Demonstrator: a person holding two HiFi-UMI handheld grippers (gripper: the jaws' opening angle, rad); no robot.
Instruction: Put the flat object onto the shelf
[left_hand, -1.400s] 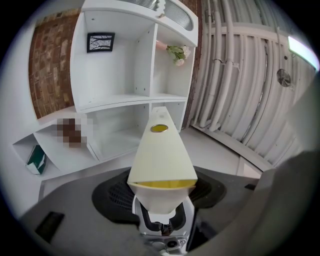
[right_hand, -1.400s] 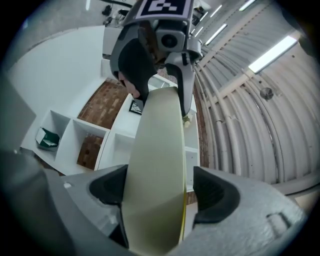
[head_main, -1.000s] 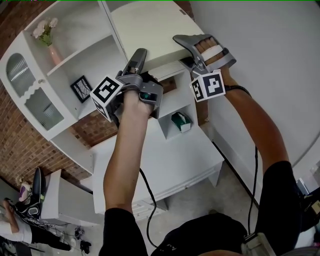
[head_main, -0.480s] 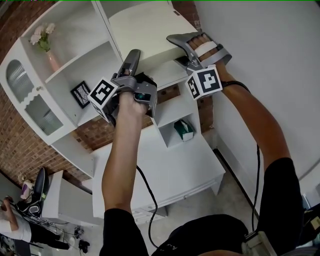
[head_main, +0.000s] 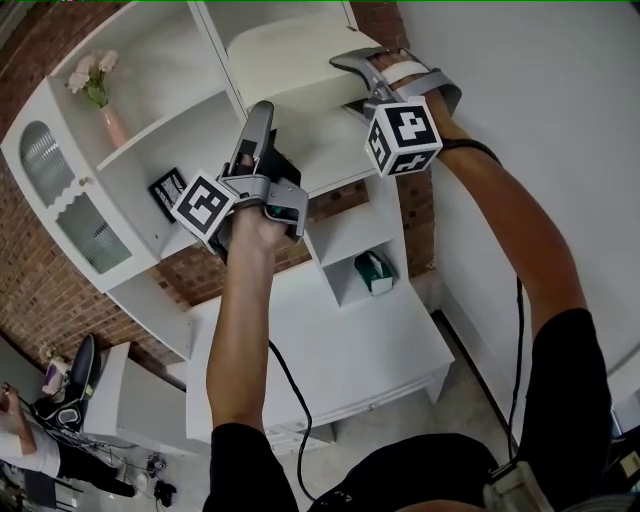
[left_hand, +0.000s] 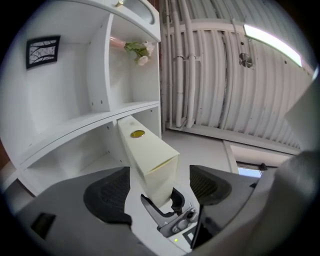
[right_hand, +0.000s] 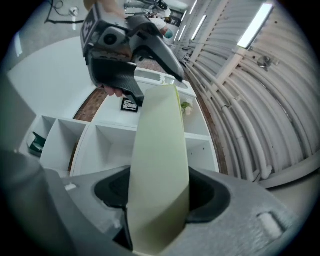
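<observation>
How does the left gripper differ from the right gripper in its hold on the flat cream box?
The left gripper is opening its jaws, and gaps show on both sides of the flat cream box; the right gripper presses its pads on that box. In the head view the left gripper appears lower in the picture than the right gripper. Both have the box between their jaws.

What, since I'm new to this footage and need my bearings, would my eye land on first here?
A large flat cream box, held up at the upper shelves of the white shelf unit, dominates the head view. The right tool is clamped on one edge of it. The left tool has the box's near end between its jaws, which are opening, the pads not pressing it.
</observation>
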